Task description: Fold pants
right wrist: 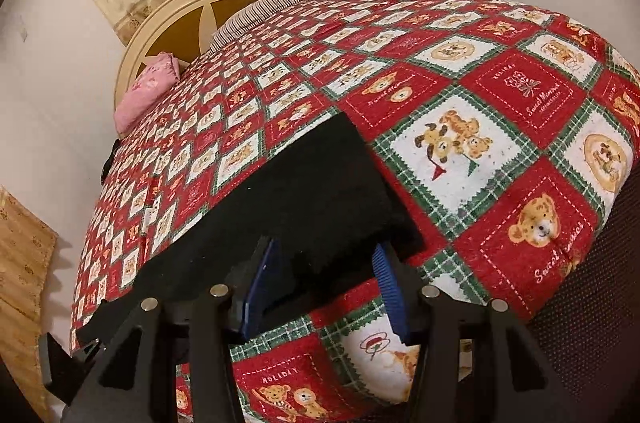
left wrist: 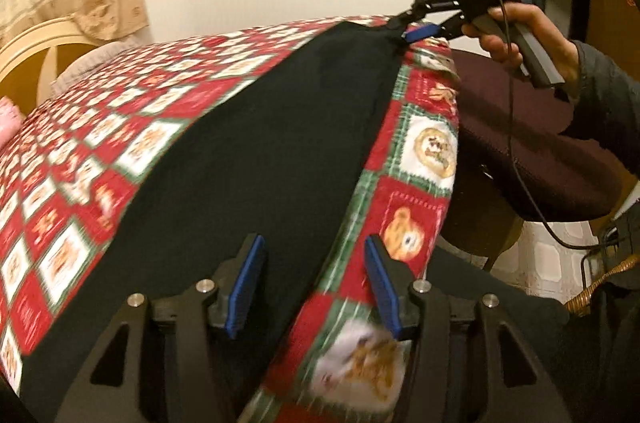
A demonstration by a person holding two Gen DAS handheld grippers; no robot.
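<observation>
Black pants (left wrist: pixel 248 151) lie flat on the bear-print quilt (left wrist: pixel 424 151) of the bed, running from 6 o'clock toward 1 o'clock in the left wrist view. Left tongs (left wrist: pixel 316 283) released, nothing between the blue pads (left wrist: pixel 248 283). Right tongs (right wrist: pixel 324 287) parted around the pants' near corner, pads not visibly pressing; no grip. Risk, judged: closing now could pinch quilt along with the pants, since the corner sits at the bed's edge; a shallow bite may slip and skew the fold.

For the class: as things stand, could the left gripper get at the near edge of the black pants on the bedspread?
Probably yes: the left gripper is open right over the black pants, nothing lying between them.
</observation>
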